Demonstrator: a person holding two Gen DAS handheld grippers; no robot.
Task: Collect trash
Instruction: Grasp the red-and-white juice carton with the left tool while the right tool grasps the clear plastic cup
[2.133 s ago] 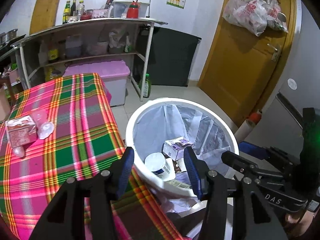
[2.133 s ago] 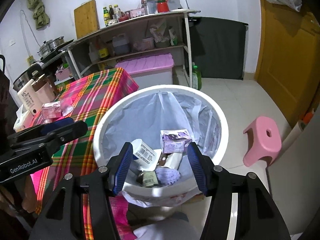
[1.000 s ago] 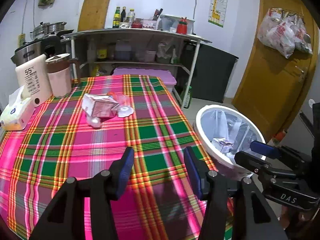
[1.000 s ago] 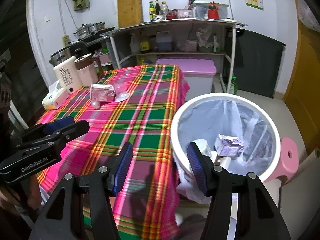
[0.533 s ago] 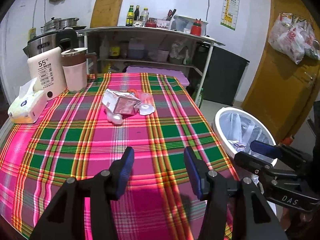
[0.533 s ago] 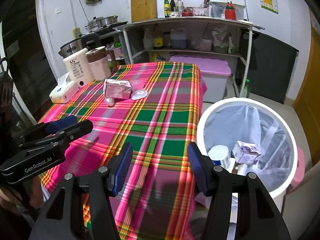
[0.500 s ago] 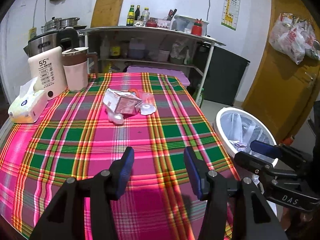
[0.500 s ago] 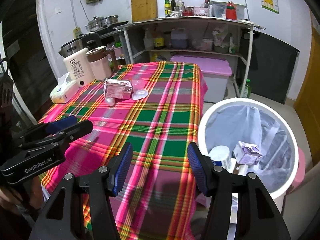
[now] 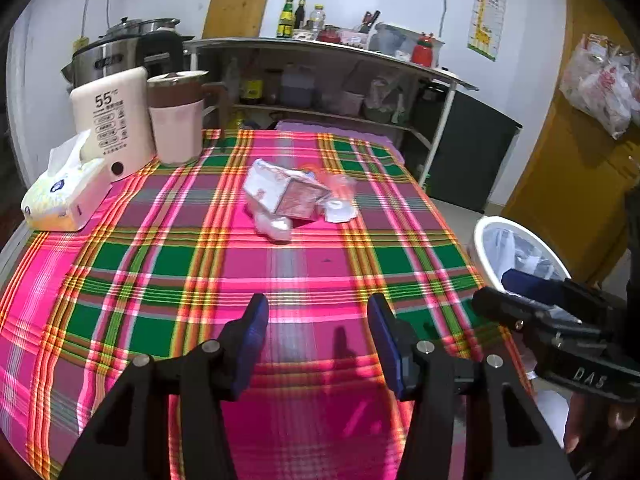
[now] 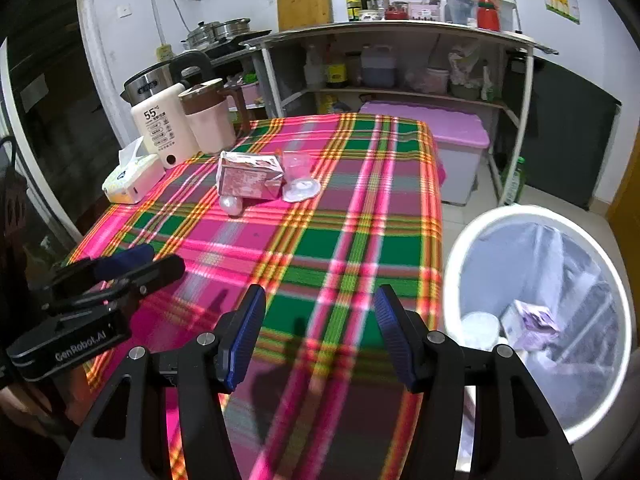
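- We count one carton (image 10: pixel 249 178) on the counter (image 10: pixel 352 248), with a clear cup (image 10: pixel 295 164), a lid (image 10: pixel 301 191) and a small ball (image 10: pixel 231 205) beside it.
- One bin (image 10: pixel 452 264) stands just off the counter's right edge; two pieces of trash show in it, a purple box (image 10: pixel 528 322) and a white tub (image 10: pixel 478 330).
- Our left hand-held gripper (image 9: pixel 316 328) hovers released over the near cloth, well short of the carton.
- Our right hand-held gripper (image 10: pixel 320 322) hangs released too, between counter and bin, holding nothing.
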